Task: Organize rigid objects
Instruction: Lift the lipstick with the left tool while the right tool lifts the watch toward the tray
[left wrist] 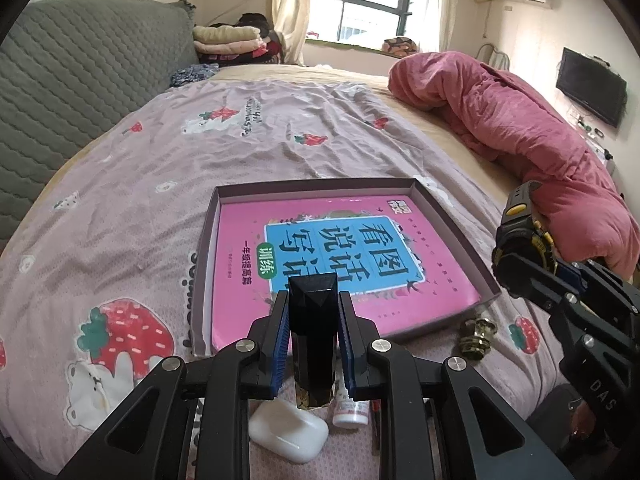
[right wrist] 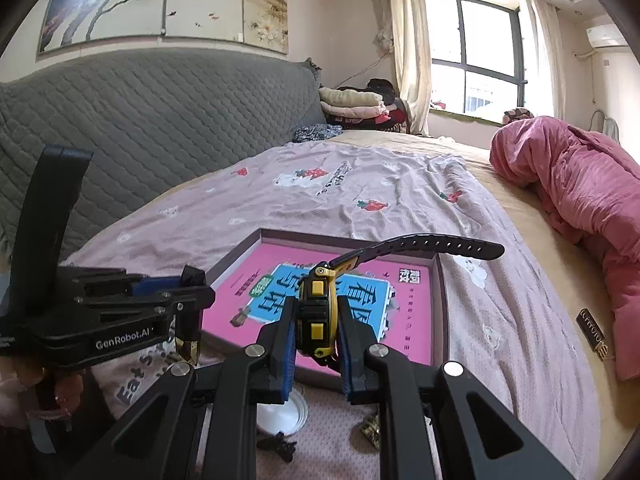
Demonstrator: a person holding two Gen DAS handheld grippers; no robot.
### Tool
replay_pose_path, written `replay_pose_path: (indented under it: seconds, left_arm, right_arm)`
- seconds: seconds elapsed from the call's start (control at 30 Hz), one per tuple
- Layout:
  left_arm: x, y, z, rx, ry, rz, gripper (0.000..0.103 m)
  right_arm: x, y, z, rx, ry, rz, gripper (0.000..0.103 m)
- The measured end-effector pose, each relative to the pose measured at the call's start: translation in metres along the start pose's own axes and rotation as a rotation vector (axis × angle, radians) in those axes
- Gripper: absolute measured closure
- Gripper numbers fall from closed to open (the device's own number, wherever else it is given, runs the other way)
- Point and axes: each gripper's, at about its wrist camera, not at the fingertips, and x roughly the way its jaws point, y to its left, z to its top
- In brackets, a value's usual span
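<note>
While both our grippers are loaded, we read the bed from left to right:

Left gripper (left wrist: 313, 322): clamped tight on a faceted black bottle (left wrist: 313, 336) with a gold base, held above the near edge of the tray (left wrist: 210, 240).

Under it: a white case (left wrist: 289, 436), a small white tube (left wrist: 350, 412) and a brass knob (left wrist: 477, 336) lie on the strawberry sheet (left wrist: 168, 160), outside the tray's near edge.

Tray: only the pink book (left wrist: 320, 256) lies inside.

Right gripper (right wrist: 317, 322): closed on a black-and-yellow watch (right wrist: 316, 312), its strap sticking out over the tray's far right corner.

Right edge of bed: a small dark tag-like item (right wrist: 592, 332) we cannot identify.

Progress: early, we judge; two items lifted but not yet placed, several loose.
</note>
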Motion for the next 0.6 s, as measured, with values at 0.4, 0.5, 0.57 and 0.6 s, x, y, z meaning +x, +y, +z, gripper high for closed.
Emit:
replay_pose_path:
  seconds: [0.4, 0.5, 0.57, 0.6]
  left_arm:
    - [0.015, -0.002, 0.016, -0.005, 0.012, 0.031, 0.081]
    - [0.017, -0.001, 0.022, -0.005, 0.01, 0.041, 0.081]
    - [0.018, -0.001, 0.024, -0.002, 0.011, 0.048, 0.081]
    - [0.018, 0.0, 0.026, -0.001, 0.009, 0.054, 0.081]
  right_arm:
    - [0.016, -0.005, 0.02, 0.014, -0.058, 0.012, 0.085]
    - [0.021, -0.003, 0.025, 0.001, -0.068, 0.013, 0.085]
    - [0.024, -0.003, 0.029, -0.006, -0.077, 0.011, 0.085]
    - [0.025, -0.003, 0.031, -0.008, -0.081, 0.012, 0.085]
